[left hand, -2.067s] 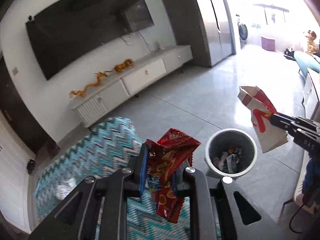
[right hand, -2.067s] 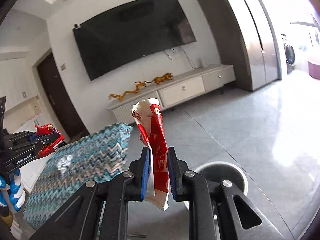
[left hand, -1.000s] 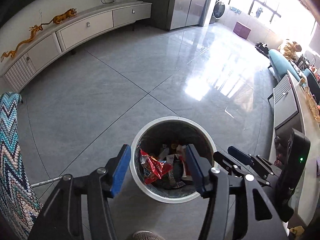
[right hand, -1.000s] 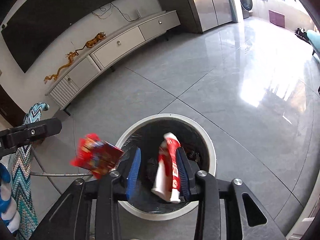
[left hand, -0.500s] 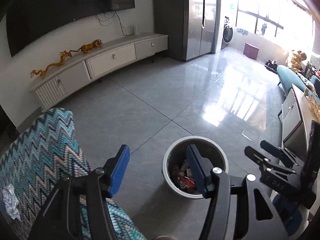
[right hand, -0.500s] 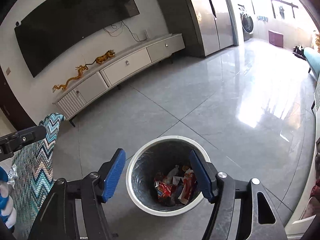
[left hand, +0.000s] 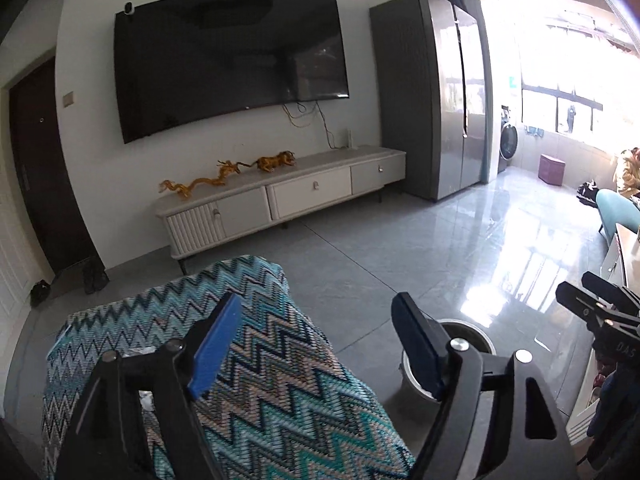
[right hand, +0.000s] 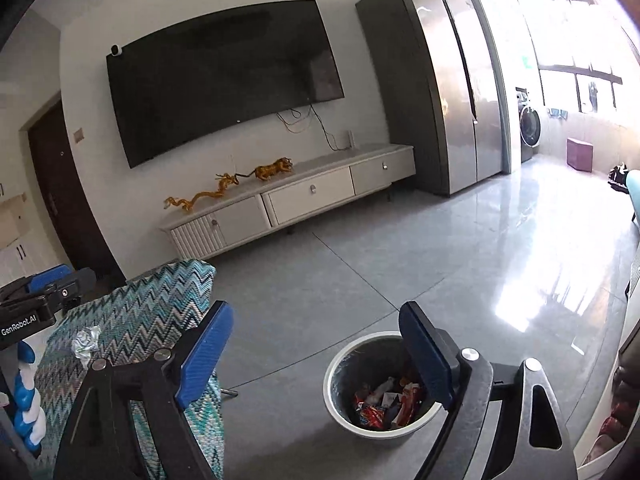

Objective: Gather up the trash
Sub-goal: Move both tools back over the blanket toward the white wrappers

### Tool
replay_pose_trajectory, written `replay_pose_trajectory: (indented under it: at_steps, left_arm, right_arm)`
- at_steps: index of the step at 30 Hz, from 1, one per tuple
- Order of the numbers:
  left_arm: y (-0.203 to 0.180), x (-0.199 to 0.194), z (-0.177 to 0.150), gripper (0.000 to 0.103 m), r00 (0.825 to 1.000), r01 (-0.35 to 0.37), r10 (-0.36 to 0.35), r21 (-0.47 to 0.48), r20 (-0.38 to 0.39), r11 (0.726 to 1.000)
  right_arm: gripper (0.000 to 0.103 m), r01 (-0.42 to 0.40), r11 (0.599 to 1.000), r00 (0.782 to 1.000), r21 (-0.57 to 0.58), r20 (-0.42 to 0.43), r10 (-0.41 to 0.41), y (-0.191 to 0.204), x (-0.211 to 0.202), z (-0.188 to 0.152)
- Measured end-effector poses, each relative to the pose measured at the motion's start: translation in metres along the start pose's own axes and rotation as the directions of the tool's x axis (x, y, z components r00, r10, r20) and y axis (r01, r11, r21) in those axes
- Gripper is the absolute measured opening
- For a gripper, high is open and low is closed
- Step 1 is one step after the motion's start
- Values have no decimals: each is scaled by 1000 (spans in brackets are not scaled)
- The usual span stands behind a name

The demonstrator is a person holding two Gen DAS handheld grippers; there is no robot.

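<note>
Both tongs wide and empty, left tongs point(left hand: 316, 344), right tongs point(right hand: 316, 352), wrappers point(right hand: 384, 404) in bin point(right hand: 340, 364) visible only rightward

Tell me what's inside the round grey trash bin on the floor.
The round grey trash bin holds red snack wrappers and crumpled packaging; the right gripper finger hides part.

White wall with a large dark television point(left hand: 230, 62), long white cabinet point(left hand: 280, 196) below it, tall grey fridge point(left hand: 434, 92), glossy grey tile floor point(right hand: 440, 248), dark door point(left hand: 38, 168) at left, bright windows point(left hand: 560, 72) at right.
</note>
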State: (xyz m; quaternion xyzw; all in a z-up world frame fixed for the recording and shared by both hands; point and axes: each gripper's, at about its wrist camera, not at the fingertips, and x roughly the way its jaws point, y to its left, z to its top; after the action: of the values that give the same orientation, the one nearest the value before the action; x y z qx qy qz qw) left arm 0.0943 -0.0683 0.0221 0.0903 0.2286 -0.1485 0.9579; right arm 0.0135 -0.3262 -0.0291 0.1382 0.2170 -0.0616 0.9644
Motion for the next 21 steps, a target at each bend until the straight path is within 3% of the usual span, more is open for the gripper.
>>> replay_pose_trajectory:
  at_steps: [2,7,21]
  left_arm:
    - [18,-19,-1,83,999,-33,34,-24,36,999]
    - [57,-57,-10,83,992,-87,93,-71,89,994]
    - [147,-134,-46,83,956,-173,214,-202,201,964]
  right_arm:
    - [95,-1,1000,1000,-21,19,1,14,-13,4]
    - [101,-13,998,999,-64,48,17,43,-35,8]
    - [103,-54,981,993,-189,95,73,128,-76,12]
